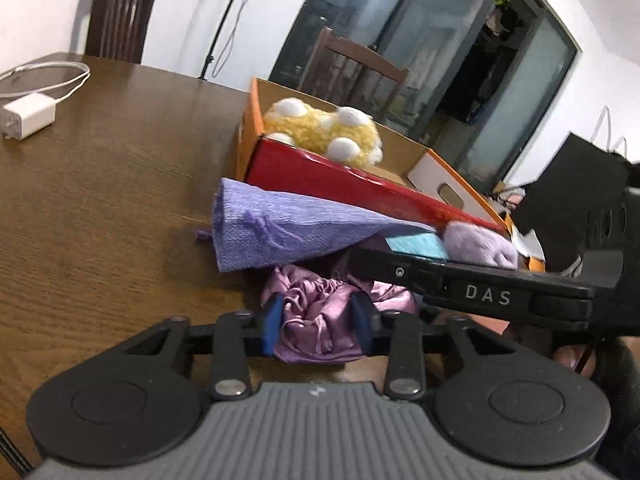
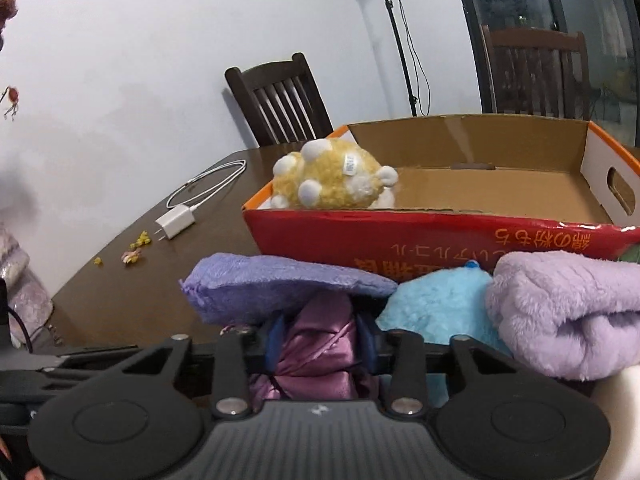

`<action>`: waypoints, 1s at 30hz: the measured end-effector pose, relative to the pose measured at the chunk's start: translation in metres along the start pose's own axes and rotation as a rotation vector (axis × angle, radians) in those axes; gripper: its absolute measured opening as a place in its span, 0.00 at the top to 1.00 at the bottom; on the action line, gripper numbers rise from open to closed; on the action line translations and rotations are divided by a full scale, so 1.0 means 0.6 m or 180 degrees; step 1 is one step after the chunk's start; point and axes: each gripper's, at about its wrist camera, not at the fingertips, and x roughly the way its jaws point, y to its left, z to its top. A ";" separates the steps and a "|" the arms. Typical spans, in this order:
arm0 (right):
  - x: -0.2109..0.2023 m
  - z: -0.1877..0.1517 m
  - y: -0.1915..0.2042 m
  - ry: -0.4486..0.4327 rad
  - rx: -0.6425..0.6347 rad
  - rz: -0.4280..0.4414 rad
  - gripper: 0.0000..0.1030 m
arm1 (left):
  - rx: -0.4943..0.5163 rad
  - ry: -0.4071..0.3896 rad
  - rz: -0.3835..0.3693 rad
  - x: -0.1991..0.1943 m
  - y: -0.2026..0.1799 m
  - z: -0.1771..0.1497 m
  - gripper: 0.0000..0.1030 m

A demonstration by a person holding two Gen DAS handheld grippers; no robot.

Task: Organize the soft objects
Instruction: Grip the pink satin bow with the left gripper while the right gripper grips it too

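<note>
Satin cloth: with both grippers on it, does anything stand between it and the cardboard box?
Yes. The lavender towel drapes over the purple satin cloth and against the box's red front wall, which the cloth must also clear. The left gripper and right gripper both pinch the cloth.

You see white letters "D A S" on side of right gripper (image 1: 486,295), in left wrist view. You see orange Japanese print on red front wall of cardboard box (image 2: 440,236), upside down, partly covered by soft things; not legible enough to transcribe. Small white tag on yellow plush (image 2: 332,180) bears print too small to read.
</note>
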 end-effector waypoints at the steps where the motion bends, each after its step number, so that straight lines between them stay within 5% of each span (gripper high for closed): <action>1: -0.009 -0.004 0.006 0.0005 -0.0046 -0.0001 0.77 | 0.0023 0.0018 -0.0014 -0.012 -0.007 -0.005 0.68; 7: -0.167 -0.079 0.053 -0.0240 -0.0324 -0.0063 0.82 | 0.0273 -0.0045 -0.0361 -0.120 -0.081 -0.076 0.69; 11: -0.272 -0.162 0.039 -0.0395 -0.0065 -0.0111 0.83 | 0.0715 0.0027 -0.0495 -0.148 -0.154 -0.139 0.69; 14: -0.308 -0.219 0.030 -0.0410 0.0122 -0.0266 0.83 | 0.0922 0.0087 -0.0463 -0.153 -0.192 -0.184 0.58; 20: -0.362 -0.299 0.043 -0.0761 0.0141 -0.0402 0.83 | 0.0563 0.0169 -0.0741 -0.189 -0.191 -0.199 0.47; 24: -0.379 -0.324 0.051 -0.0804 0.0142 -0.0405 0.83 | 0.0582 0.0115 -0.0496 -0.188 -0.188 -0.207 0.50; 30: -0.395 -0.317 0.057 -0.0801 0.0123 -0.0363 0.74 | 0.0675 0.0224 -0.0419 -0.168 -0.191 -0.226 0.70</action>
